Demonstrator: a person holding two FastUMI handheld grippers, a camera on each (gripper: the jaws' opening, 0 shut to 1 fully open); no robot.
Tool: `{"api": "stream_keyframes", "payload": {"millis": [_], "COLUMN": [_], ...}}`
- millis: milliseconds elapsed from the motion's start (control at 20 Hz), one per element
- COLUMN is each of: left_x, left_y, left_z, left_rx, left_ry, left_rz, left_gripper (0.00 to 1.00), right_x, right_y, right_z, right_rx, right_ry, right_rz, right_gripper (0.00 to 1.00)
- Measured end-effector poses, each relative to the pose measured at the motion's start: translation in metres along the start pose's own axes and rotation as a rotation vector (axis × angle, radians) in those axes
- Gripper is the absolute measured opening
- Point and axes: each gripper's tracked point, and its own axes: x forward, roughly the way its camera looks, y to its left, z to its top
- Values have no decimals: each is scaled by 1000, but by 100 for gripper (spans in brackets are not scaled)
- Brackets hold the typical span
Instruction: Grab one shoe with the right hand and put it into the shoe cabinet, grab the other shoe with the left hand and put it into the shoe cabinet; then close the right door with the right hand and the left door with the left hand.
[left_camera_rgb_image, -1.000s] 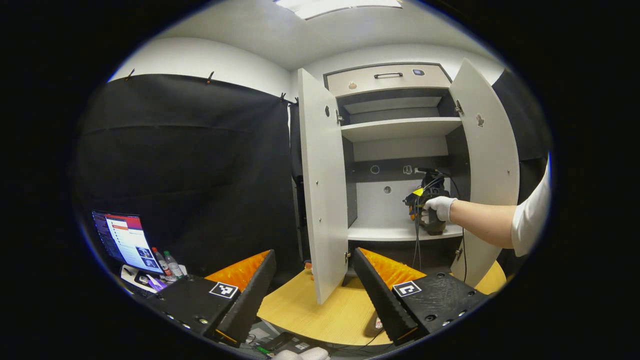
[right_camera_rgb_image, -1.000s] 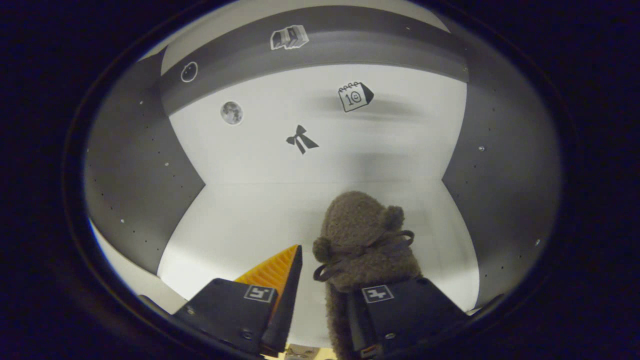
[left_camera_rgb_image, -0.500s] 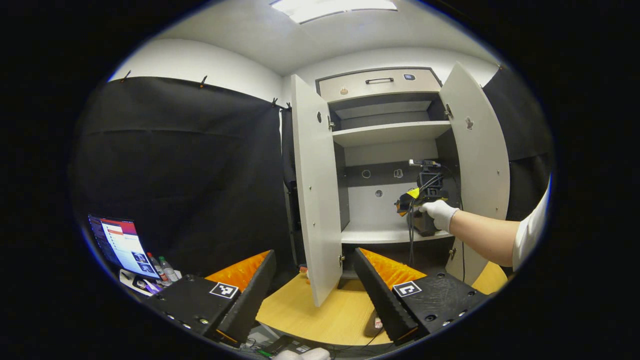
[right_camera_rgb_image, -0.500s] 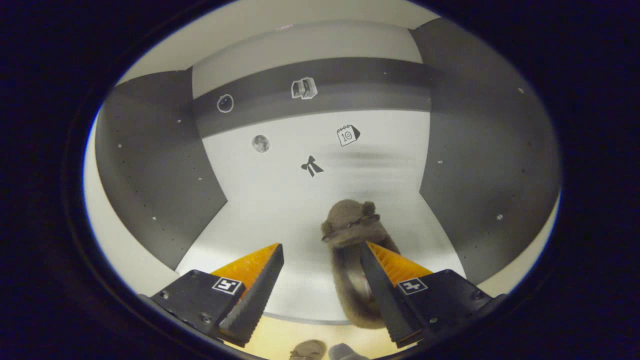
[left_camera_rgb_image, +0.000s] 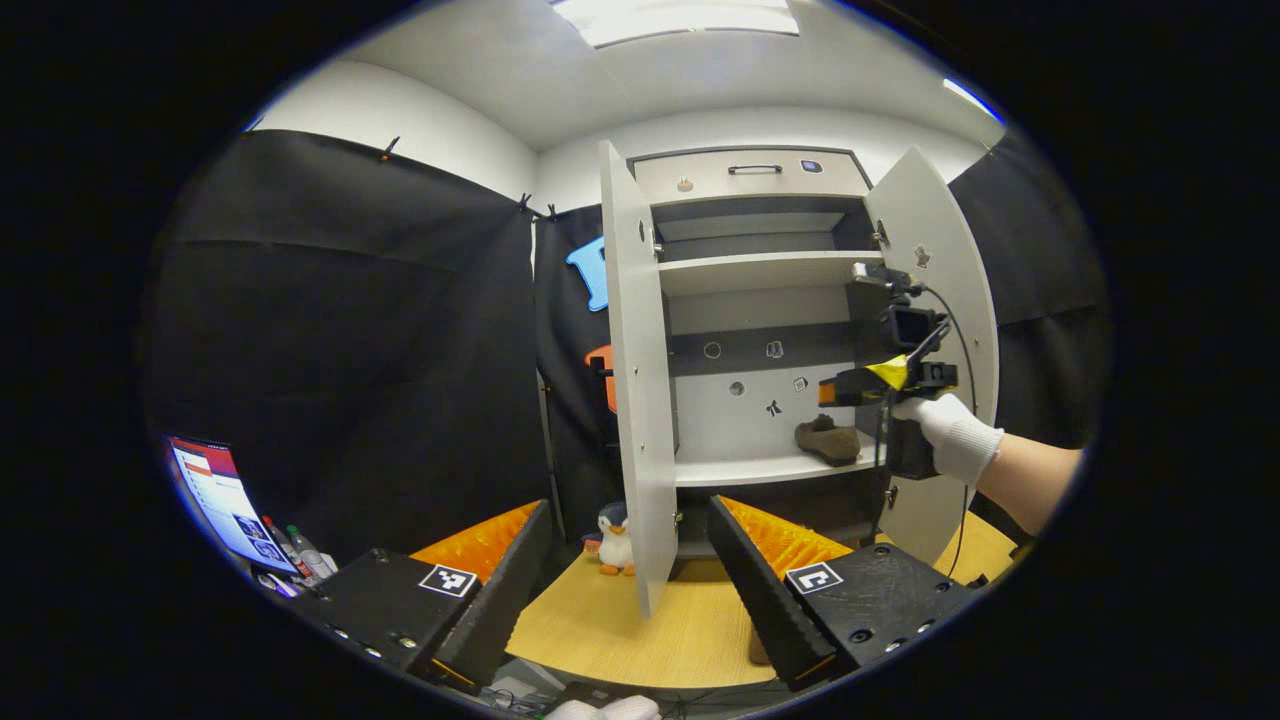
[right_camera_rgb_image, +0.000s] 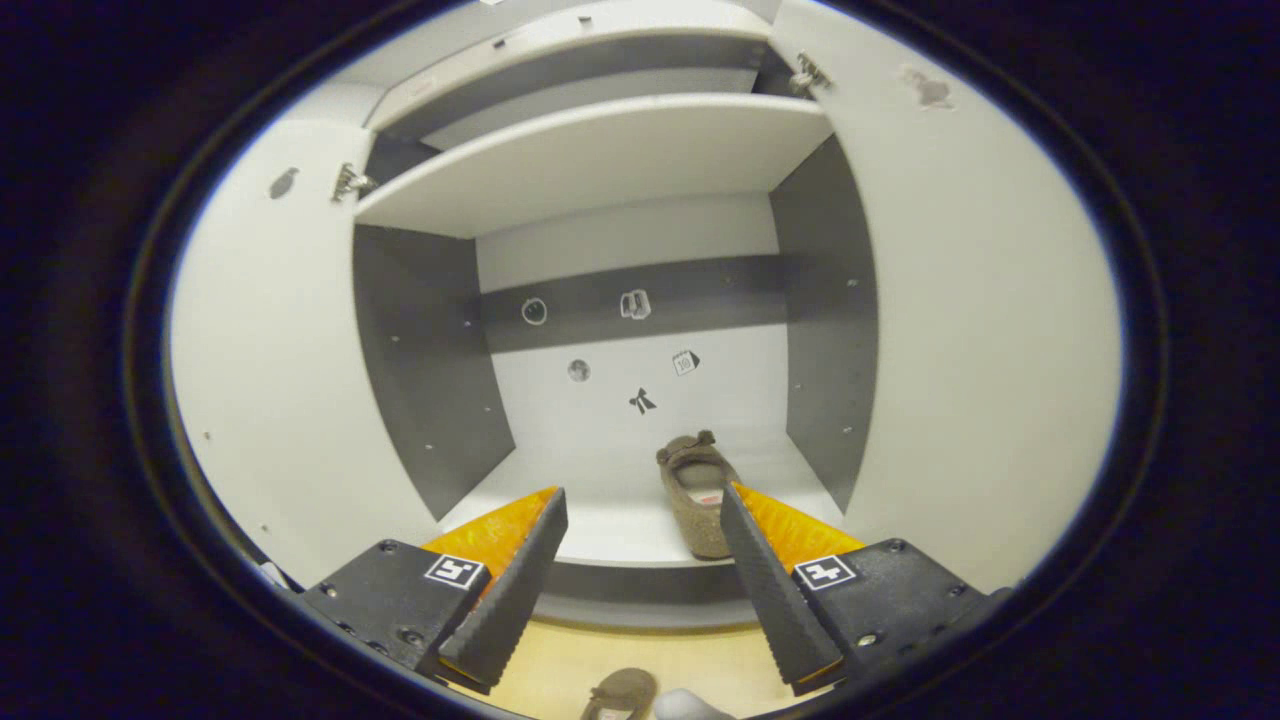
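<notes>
Where shelf (right_camera_rgb_image: 610, 520) meets edge, shoe (right_camera_rgb_image: 695, 490) beyond open right hand-held gripper (right_camera_rgb_image: 640, 570).

From the left gripper view we look forward from farther back over the table (left_camera_rgb_image: 640, 640) at the open shoe cabinet (left_camera_rgb_image: 750, 270). The right gripper view sits close before its shelves (right_camera_rgb_image: 600, 150), facing in. Both share the shelf holding the shoe (left_camera_rgb_image: 828, 441) (right_camera_rgb_image: 695, 490).

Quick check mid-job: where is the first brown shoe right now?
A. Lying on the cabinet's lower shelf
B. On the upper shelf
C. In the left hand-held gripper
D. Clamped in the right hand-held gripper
A: the brown shoe lies on the lower shelf, and the right hand-held gripper is open and clear of it.
</notes>
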Motion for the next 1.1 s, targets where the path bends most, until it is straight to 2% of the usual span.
{"api": "stream_keyframes", "payload": {"millis": [50,100,300,600,650,750,800,850,1100], "left_x": [2,3,10,19,20,24,28,30,59], "left_y": [3,5,5,-26,-35,-55,-71,-86,-147], "left_z": [-3,-7,-27,-78,-87,-112,-128,-141,-226], "left_rx": [-6,-14,-19,-34,-33,-43,-57,-70,-60], "left_ry": [5,7,19,89,99,147,176,200,372], "left_rz": [-16,-36,-107,-222,-240,-276,-309,-334,-394], "left_gripper": [96,100,96,96,100,96,100,97,97], "right_x": [-21,-42,-126,-234,-247,-272,-282,-291,-308], "right_y": [-5,-11,-36,-81,-88,-104,-111,-114,-140], "right_z": [-2,-3,-21,-63,-68,-79,-84,-89,-112], "right_rx": [-5,-16,-47,-92,-111,-155,-161,-161,-140], "right_ry": [-22,-41,-99,-129,-133,-128,-118,-109,-36], "right_rz": [-11,-20,-86,-181,-198,-238,-252,-256,-280], "right_gripper": [99,99,99,99,99,99,98,98,99]}}
